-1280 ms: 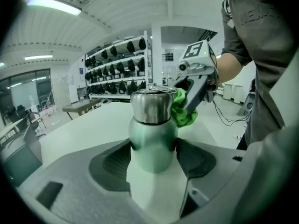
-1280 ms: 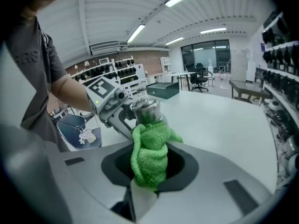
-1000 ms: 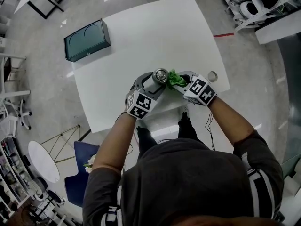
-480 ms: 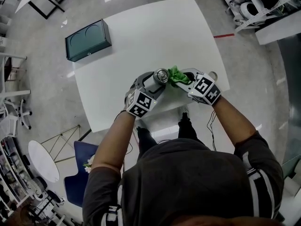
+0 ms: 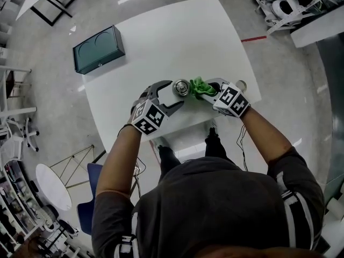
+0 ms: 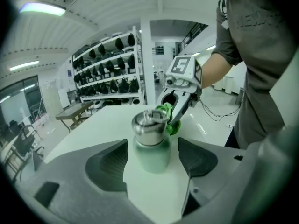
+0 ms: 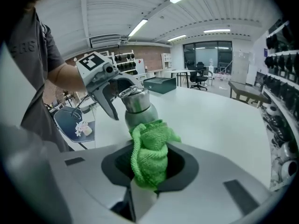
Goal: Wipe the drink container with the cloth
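Note:
A steel-capped bottle (image 5: 181, 86) (image 6: 150, 141) stands upright on the white table (image 5: 177, 36). My left gripper (image 5: 172, 94) (image 6: 153, 148) is open. Its jaws have just been opening, and the bottle stands between them with a gap on each side. My right gripper (image 5: 208, 90) (image 7: 149, 167) is shut on a bunched green cloth (image 5: 200, 88) (image 7: 149, 155). The cloth presses against the bottle's (image 7: 138, 107) right side, just below the cap. Each gripper shows in the other's view: the left gripper (image 7: 108, 97) and the right gripper (image 6: 180, 104).
A dark teal box (image 5: 99, 49) sits at the table's far left corner. A small ring-shaped item (image 5: 242, 85) lies by the right edge. The person stands at the near edge. Shelving and chairs surround the table.
The left gripper has drawn back toward the lower left and its jaws stand wider around the bottle. The right gripper with the cloth has stayed at the bottle's right side.

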`<state>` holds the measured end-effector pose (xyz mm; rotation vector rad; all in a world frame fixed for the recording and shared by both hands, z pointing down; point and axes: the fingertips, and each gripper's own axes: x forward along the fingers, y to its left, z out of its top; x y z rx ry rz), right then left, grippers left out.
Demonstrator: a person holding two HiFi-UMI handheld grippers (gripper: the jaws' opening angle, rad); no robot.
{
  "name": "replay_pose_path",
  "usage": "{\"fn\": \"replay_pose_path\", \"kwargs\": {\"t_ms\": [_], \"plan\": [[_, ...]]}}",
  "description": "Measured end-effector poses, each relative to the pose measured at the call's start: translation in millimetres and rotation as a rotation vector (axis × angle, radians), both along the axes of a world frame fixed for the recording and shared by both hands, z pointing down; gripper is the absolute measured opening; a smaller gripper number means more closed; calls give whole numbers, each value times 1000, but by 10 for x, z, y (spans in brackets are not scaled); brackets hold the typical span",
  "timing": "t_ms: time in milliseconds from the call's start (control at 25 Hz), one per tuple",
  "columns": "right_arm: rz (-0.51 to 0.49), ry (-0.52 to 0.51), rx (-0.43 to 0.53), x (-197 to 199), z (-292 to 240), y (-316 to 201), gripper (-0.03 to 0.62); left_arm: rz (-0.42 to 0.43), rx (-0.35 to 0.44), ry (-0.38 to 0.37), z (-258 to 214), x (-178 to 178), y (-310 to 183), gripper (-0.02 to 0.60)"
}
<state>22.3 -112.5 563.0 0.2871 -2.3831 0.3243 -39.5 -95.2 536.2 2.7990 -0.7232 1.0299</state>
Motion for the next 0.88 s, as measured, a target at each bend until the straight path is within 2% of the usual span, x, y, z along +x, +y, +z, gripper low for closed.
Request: {"fn": "replay_pose_path", "kwargs": {"t_ms": [160, 280, 320, 440, 560, 720, 880], "plan": [[18, -22, 7, 60, -39, -36, 81, 137, 44, -63, -342, 125, -90, 322], [29, -46, 4, 73, -39, 4, 81, 256, 31, -136, -336, 248, -122, 313], [32, -59, -1, 63, -44, 37, 81, 292, 18, -154, -319, 268, -115, 254], [46, -119, -39, -29, -65, 167, 81, 357, -11, -171, -314, 293, -129, 239], [68, -161, -85, -175, -10, 282, 81, 373, -21, -158, -326, 328, -154, 239], [125, -139, -156, -234, 269, 301, 81, 367, -28, -154, -316, 364, -148, 239], [140, -123, -163, -230, 352, 250, 81, 292, -38, -132, -317, 316, -164, 239]]}}
